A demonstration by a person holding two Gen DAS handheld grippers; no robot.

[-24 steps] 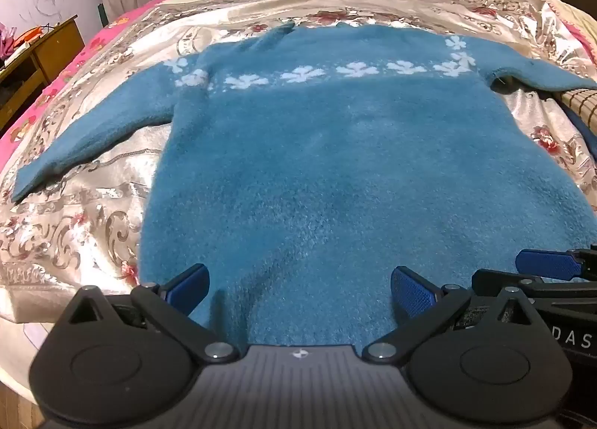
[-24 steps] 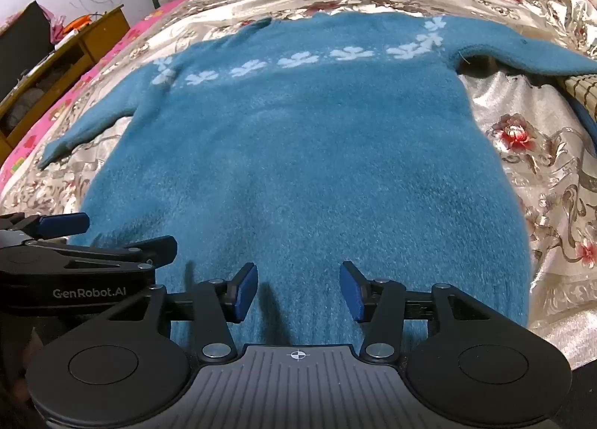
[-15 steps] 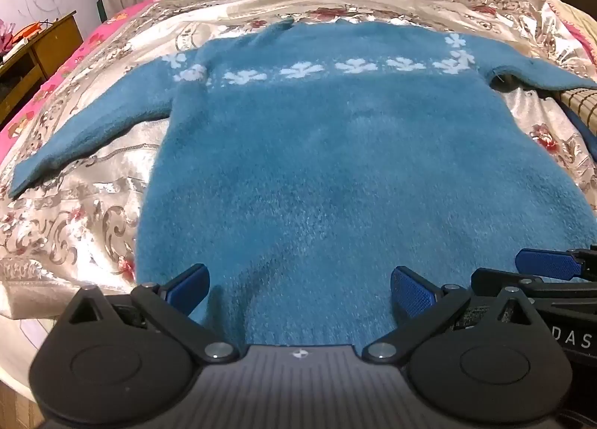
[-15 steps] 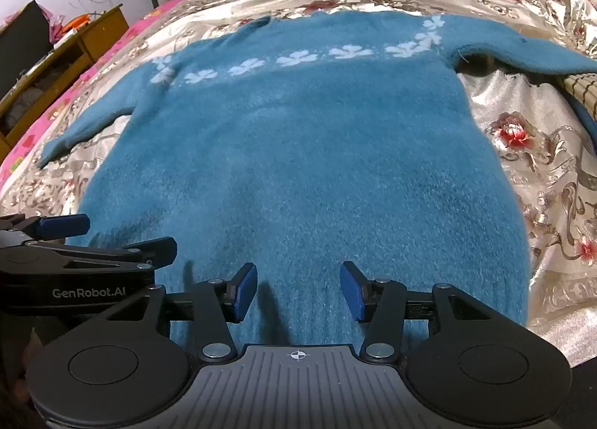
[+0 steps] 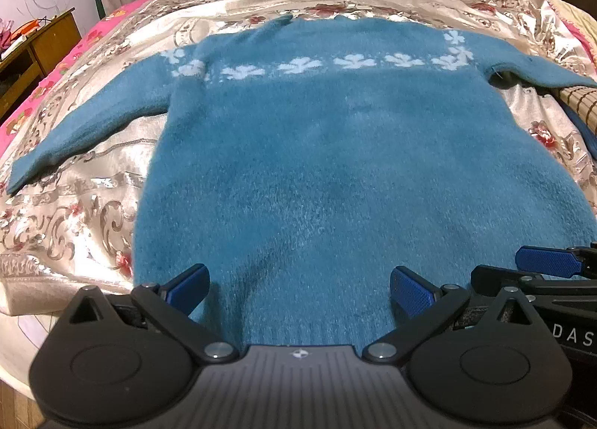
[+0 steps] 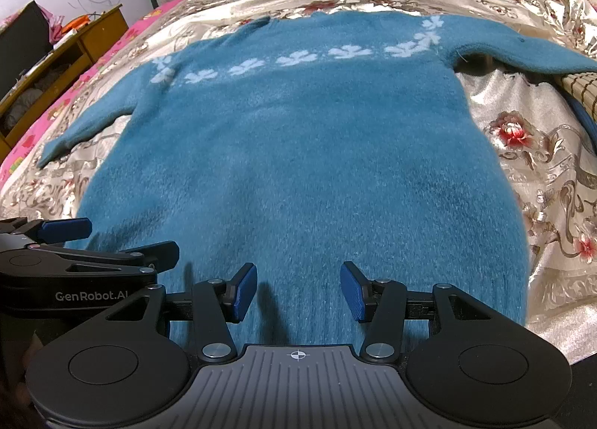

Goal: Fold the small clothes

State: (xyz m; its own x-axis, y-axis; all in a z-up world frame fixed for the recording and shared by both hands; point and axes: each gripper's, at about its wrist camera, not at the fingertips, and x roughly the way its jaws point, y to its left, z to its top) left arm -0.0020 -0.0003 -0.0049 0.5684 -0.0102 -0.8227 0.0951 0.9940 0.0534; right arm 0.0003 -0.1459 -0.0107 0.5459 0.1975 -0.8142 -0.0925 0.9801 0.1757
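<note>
Nearby, our woven mat overlaps one sleeve; the sweater lies lengthwise, collar away, both tongs open, empty.

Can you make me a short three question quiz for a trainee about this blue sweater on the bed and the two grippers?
1. True or false: the sweater is already folded in half.
2. Which stands wider open, the left gripper or the right gripper?
3. What white pattern crosses the chest? A stripes, B flowers, C letters.

Key: 1 false, it lies spread flat with sleeves out. 2 the left gripper. 3 B.
</note>
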